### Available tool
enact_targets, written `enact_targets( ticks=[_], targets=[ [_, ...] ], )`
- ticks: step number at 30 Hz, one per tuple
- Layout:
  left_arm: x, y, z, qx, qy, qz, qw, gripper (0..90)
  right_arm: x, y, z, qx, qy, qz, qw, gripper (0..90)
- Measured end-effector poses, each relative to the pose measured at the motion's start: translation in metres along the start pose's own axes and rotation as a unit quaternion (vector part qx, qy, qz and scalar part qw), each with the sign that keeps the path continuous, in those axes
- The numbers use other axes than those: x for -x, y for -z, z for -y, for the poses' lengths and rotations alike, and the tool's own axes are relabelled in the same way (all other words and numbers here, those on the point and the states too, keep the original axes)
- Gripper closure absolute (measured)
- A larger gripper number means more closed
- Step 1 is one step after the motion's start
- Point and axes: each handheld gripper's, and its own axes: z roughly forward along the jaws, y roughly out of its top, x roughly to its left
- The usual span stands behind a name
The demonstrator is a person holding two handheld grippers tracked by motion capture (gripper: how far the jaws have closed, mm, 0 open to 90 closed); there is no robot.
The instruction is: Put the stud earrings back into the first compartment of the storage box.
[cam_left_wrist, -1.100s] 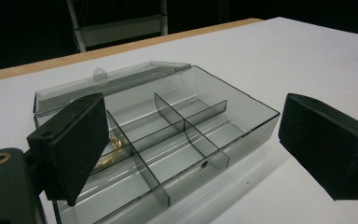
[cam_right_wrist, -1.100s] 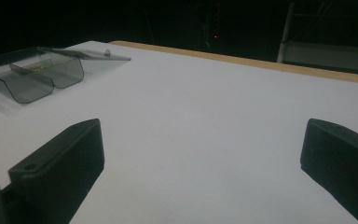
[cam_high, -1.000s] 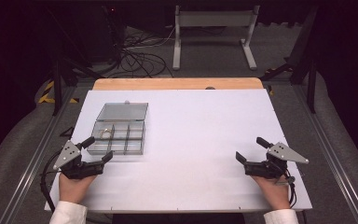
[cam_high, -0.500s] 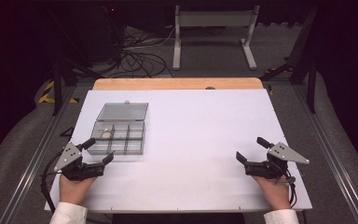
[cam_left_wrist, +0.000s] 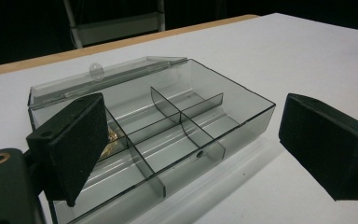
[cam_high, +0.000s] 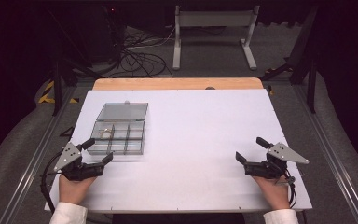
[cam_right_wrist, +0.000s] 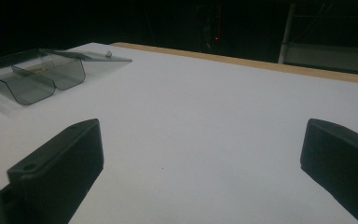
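Organizer box (cam_high: 120, 132) lid open, perhaps gold trinket (cam_left_wrist: 113, 138) inside, left hand-held gripper (cam_high: 98, 150) beside, right hand-held gripper (cam_high: 251, 150) apart, both spread empty.

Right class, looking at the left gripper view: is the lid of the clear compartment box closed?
No, the lid is folded back flat behind the compartment box, so its dividers are open to view.

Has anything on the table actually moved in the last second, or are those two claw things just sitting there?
Almost nothing. The left gripper has crept slightly nearer the person; its jaws stay open and empty. The right gripper and the clear compartment box, lid open, with something small and golden inside, stayed as they were.
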Motion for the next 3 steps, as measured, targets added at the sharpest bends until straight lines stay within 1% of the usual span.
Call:
enact_targets(
  ticks=[2, 3],
  targets=[
    [0.0004, -0.0002, -0.0001, -0.002, 0.002, 0.001, 1.0, 9.0, 0.0003, -0.0004, 0.0005, -0.001, 0.0, 0.002, 1.0, 0.0],
    [0.0005, -0.0004, -0.0001, -0.004, -0.001, 0.001, 1.0, 9.0, 0.0007, -0.001, 0.0008, -0.004, 0.0, 0.003, 1.0, 0.0]
  ],
)
